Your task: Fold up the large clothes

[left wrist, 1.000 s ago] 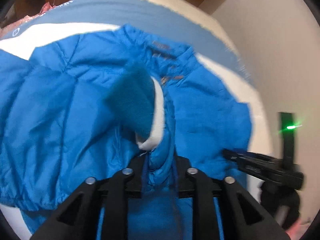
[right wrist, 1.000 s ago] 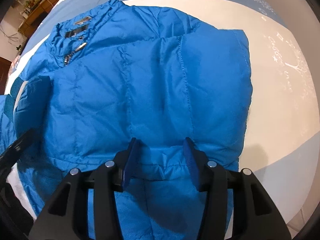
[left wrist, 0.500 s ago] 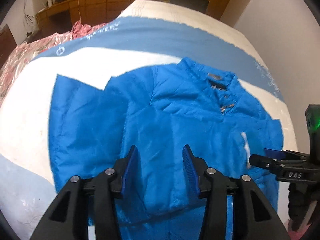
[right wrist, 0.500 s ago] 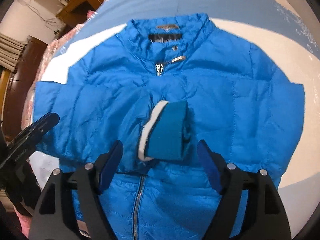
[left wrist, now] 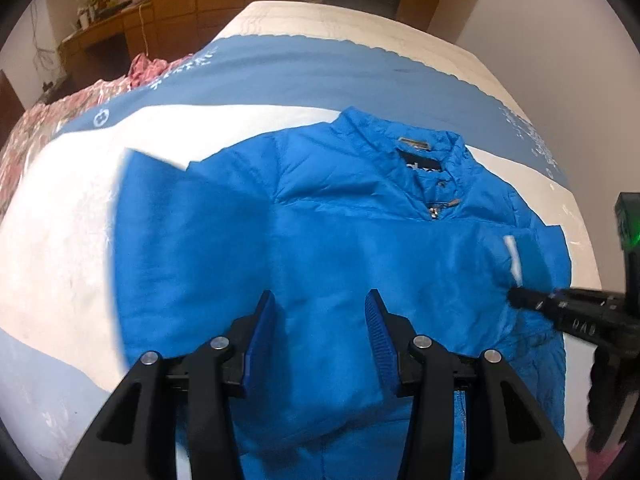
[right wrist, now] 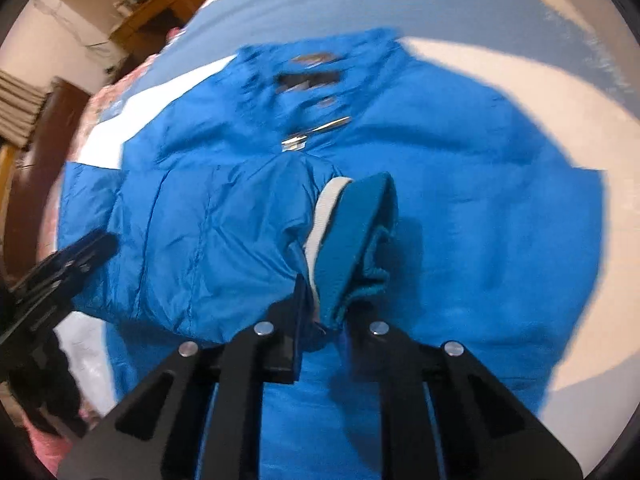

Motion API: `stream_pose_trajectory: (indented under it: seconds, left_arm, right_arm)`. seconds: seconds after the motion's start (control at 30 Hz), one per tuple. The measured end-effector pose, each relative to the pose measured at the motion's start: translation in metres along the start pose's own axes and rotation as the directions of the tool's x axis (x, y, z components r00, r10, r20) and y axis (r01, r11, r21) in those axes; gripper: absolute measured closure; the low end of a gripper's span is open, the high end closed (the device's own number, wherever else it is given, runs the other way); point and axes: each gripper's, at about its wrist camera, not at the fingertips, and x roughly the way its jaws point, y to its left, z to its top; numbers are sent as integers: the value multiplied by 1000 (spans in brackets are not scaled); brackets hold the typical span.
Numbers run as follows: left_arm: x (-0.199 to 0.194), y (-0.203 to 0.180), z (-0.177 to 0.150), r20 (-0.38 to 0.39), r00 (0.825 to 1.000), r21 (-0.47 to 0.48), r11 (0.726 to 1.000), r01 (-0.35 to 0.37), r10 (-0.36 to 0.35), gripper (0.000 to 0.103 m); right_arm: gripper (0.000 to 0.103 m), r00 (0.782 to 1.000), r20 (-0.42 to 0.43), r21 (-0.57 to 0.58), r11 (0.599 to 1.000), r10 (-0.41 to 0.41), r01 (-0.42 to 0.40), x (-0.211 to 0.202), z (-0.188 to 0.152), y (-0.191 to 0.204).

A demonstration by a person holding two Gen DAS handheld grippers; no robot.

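On the bed [left wrist: 72, 208], one blue jacket [left wrist: 320, 240]; right gripper [right wrist: 324, 312] fingers closing on its cuff [right wrist: 352, 236], left gripper [left wrist: 320, 320] parted, empty.

Bed [left wrist: 60, 240] with a jacket [left wrist: 320, 248] on it

White and blue cover; the blue jacket lies spread front-up, collar toward the far end. Pink bedding [left wrist: 36, 128] lies along the left side.

Two fisheye wrist views look steeply down, close above a bed [left wrist: 60, 216]. Both share the same blue jacket [left wrist: 328, 240], seen collar-up.
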Motion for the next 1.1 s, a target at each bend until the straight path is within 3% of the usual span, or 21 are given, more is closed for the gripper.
stream_pose_trajectory:
  seconds: [0.17,0.33,0.43,0.57,0.63,0.73,0.8,0.9,1.1]
  left_arm:
    - [8,-16,2,-3,1000,22,1000,-7,7,56]
    - [26,-25,4,-24,999,46,998,-31,32,56]
    - [49,-24,2,-72,996,58,998,-40,44,56]
    - [58,-26,-1,-59,997,81,995,-55,59,56]
    - [55,-25,0,-64,996,70,996,-55,59,56]
    - [38,-24,3,-50,998,37,999,-35,36,56]
    - [27,-28,8,-22,997,42,997,-72,73,56]
    - [24,-41,14,-26,992,64,991,-118,120,56]
    - [50,-45,16,-80,992,54,994,-92,96,56]
  right_arm:
    - [90,992,24,73,990,-123,121,-18,-2,-43]
    - [90,987,-4,128,979,-158,157,-10,-12,-81]
    - [89,987,-28,134,977,-161,163,7,-13,-85]
    - [87,983,-31,114,977,-180,183,11,-16,-84]
    - [80,983,-34,122,976,-179,182,2,-18,-84]
    - [71,978,30,145,969,-207,200,-29,-21,-82]
    - [68,962,91,154,958,-257,241,-55,-19,-75]
    - [68,969,126,100,975,-210,198,-64,-8,-53]
    - [71,988,32,77,986,-149,146,-18,5,-47]
